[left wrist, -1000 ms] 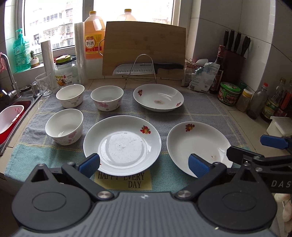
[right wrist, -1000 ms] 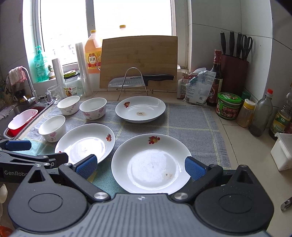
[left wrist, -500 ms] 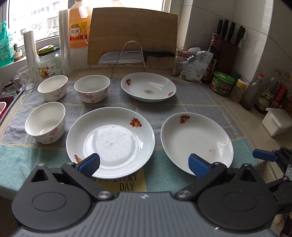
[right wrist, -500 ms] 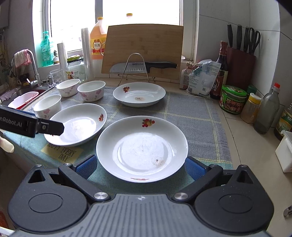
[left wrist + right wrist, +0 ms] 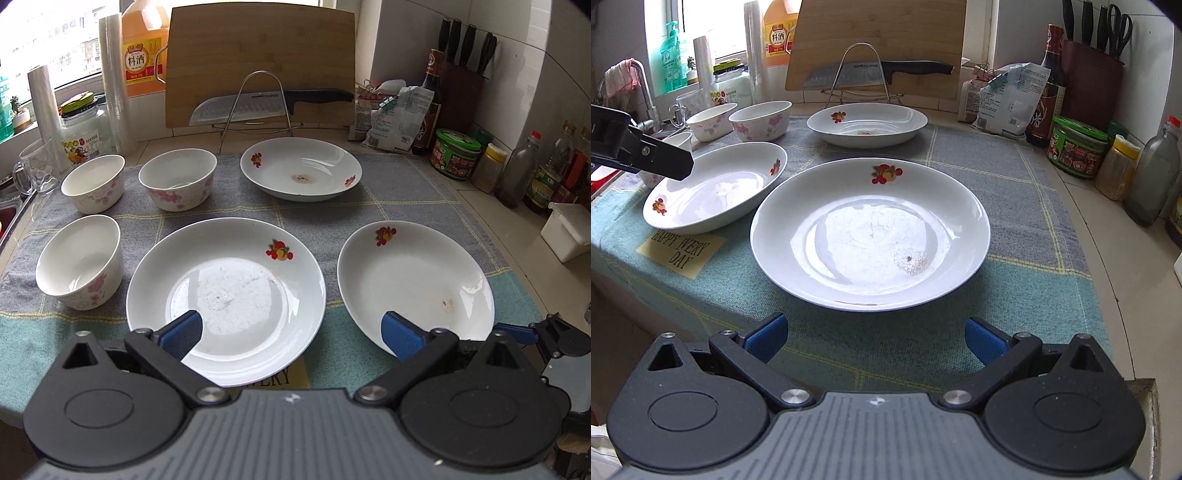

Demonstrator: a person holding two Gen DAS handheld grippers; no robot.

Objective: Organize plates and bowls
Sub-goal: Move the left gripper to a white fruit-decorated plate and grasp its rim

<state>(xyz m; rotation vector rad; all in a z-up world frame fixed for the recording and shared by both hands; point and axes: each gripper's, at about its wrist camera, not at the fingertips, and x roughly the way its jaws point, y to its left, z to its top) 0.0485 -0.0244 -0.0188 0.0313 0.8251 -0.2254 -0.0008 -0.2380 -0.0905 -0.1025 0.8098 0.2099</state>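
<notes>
Plates are lying on the checked towel (image 5: 413,192): centre plate (image 5: 225,295) at 12 o'clock of the left gripper (image 5: 291,334), right plate (image 5: 870,232) at 12 o'clock of the right gripper (image 5: 873,338). Both grippers are hanging released, grasping nothing. Bowls (image 5: 177,179) are sitting at 10 o'clock.

The three white glazed ceramic plates, including the nearest round plate (image 5: 870,232), and the white flower-printed ceramic bowls (image 5: 177,180) have a smooth, glossy finish that reflects the window light. They rest on a grey and teal woven cloth mat (image 5: 1015,177) with a coarse, matt texture, laid over a smooth pale stone-like worktop (image 5: 1108,236). Behind them stand a matt light-brown wooden cutting board (image 5: 258,55), a bright bent-wire metal rack (image 5: 255,107) and a dimpled steel knife blade (image 5: 236,110); each gripper shows matt black plastic with ribbed blue pads (image 5: 183,334).
</notes>
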